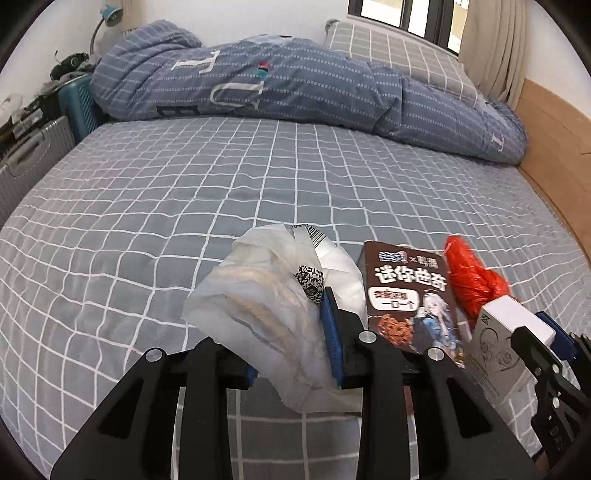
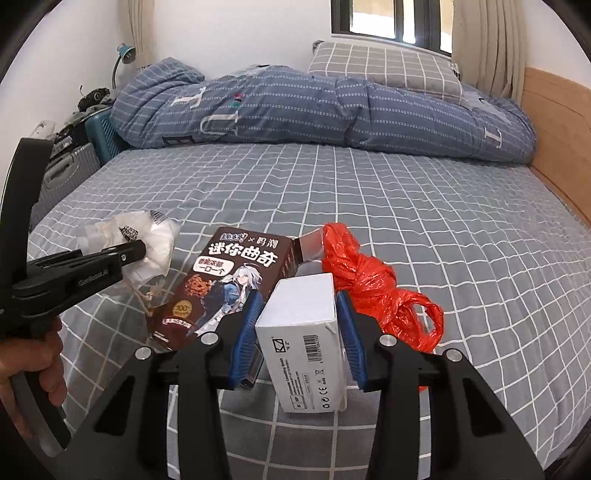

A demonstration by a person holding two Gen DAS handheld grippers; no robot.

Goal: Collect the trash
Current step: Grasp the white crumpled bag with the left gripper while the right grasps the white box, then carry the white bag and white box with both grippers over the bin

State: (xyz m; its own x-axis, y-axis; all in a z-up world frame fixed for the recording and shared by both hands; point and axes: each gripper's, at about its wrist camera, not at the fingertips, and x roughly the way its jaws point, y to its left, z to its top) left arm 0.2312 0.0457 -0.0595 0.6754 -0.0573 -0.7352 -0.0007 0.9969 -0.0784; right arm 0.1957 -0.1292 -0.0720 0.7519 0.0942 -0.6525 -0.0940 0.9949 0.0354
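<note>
- A bed (image 1: 221,177) under a grey sheet with a white grid.
- A rolled blue duvet (image 1: 295,85) with white dashed stripes and large letters, lying across the far end of the bed.
- A grey checked pillow (image 2: 384,66) behind the duvet, below a dark-framed window (image 2: 388,18).
- Beige curtains (image 1: 495,48) beside the window.
- A wooden bed board (image 2: 557,122) along the right side.
- A teal suitcase (image 1: 77,107) and a grey suitcase (image 1: 33,155) left of the bed.
- A blue desk lamp (image 2: 123,55) by the wall.

Your left gripper (image 1: 291,332): black angular linkage arms | blue ribbed pads inside the jaws | silver round screws behind the jaws || your right gripper (image 2: 299,332): same build | your left hand (image 2: 33,365): bare, no sleeve visible
</note>
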